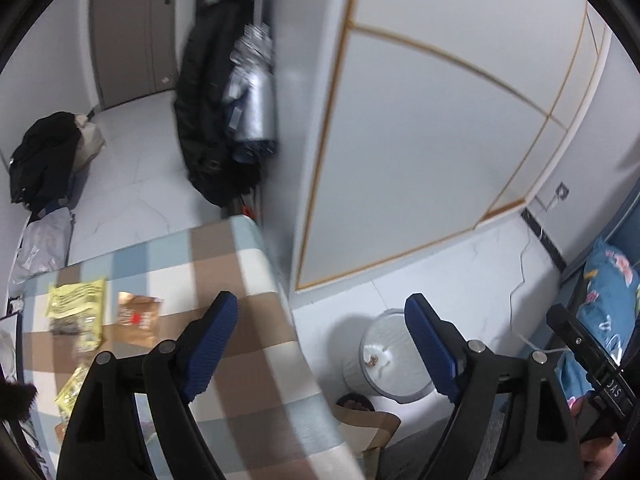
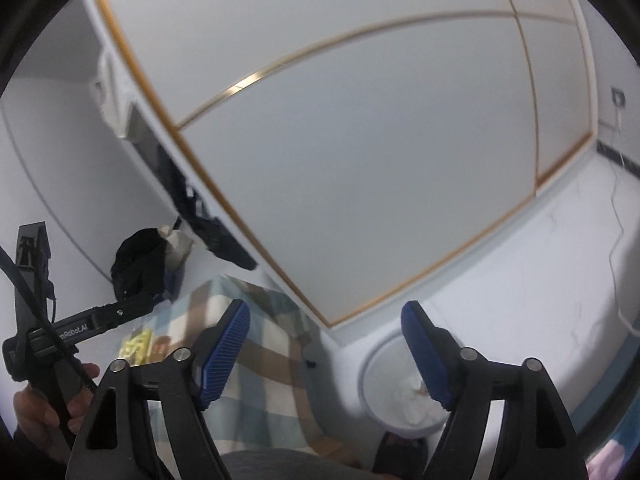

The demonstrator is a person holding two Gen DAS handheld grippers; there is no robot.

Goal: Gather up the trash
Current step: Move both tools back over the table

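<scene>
A white ribbed trash bin (image 1: 386, 360) stands on the floor beside the checked table (image 1: 224, 256), with crumpled paper inside; the right wrist view shows the trash bin (image 2: 394, 392) too. On the table lie a yellow snack wrapper (image 1: 78, 312), a brown wrapper (image 1: 136, 318) and another yellow wrapper (image 1: 74, 386). My left gripper (image 1: 320, 312) hangs open above the table's edge and the bin, nothing between its blue pads. My right gripper (image 2: 326, 320) is open and empty as well, high over the table's corner and the bin. The yellow wrapper (image 2: 138, 344) shows small on the table (image 2: 256, 364).
A white wardrobe with gold trim (image 1: 420, 140) fills the background. Dark coats (image 1: 212, 120) hang at its end. A black bag pile (image 1: 42, 160) sits by the wall. A brown paper bag (image 1: 368, 428) stands under the table's corner. A blue patterned pillow (image 1: 604, 300) lies right. A white cable (image 1: 520, 280) runs over the floor.
</scene>
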